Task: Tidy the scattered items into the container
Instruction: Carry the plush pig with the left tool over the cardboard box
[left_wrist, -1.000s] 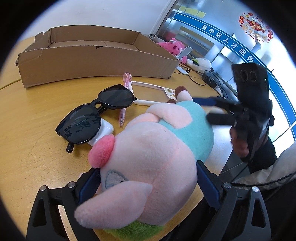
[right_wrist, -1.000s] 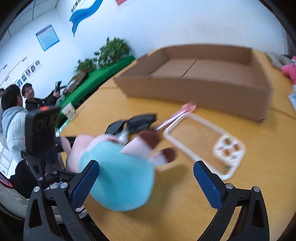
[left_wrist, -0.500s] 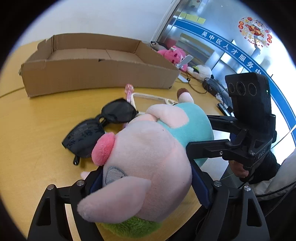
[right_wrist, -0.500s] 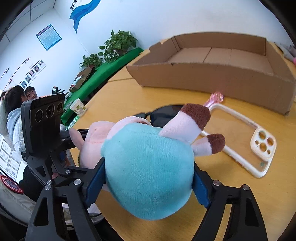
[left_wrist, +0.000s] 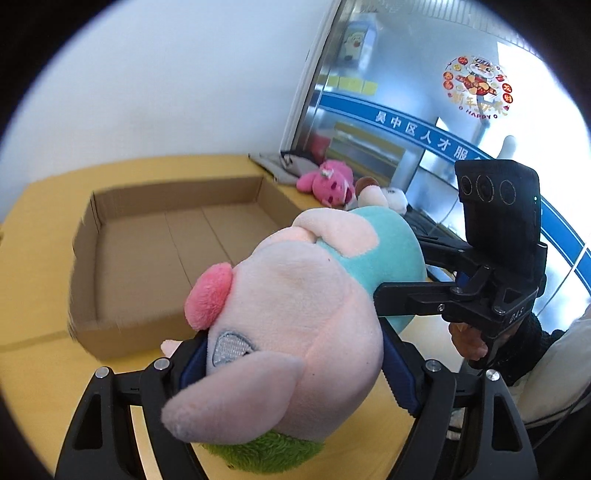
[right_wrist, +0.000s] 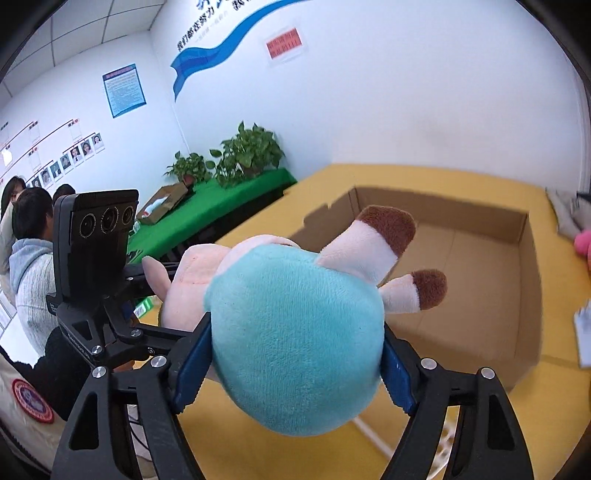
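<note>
A: Item one: plush pig (left_wrist: 295, 317), pink head, teal body, brown-tipped feet. Where do we log it?

B: Off the tabletop (left_wrist: 33, 295), carried in the air between both tools. Our left hand-held gripper (left_wrist: 291, 373) is clamped on the pink head; our right hand-held gripper (right_wrist: 295, 365) is clamped on the teal body. Both sets of blue pads are pressed into the fabric.

A: Item two: the container?

B: Cardboard box (left_wrist: 159, 254), shallow, open-topped, its floor bare as far as we see. It sits just beyond the toy in both views. The feet (right_wrist: 388, 236) point toward it; we cannot tell whether they have crossed the near wall.

A: Other stock?

B: A second, deeper-pink plush (left_wrist: 325, 182) beyond the box's far corner, and a white-edged object (right_wrist: 583, 332) on the tabletop to the right, blurred.

A: Risks, as we judge them?

B: Soft filling yields under the pads, so either grip could creep. If one gripper lets go before the other, the toy swings and may land on the box wall or outside it. If we carry it too low, the dangling feet could catch the near wall and push the light box along the tabletop. Pulling our two hands apart would strain the neck seam.
</note>
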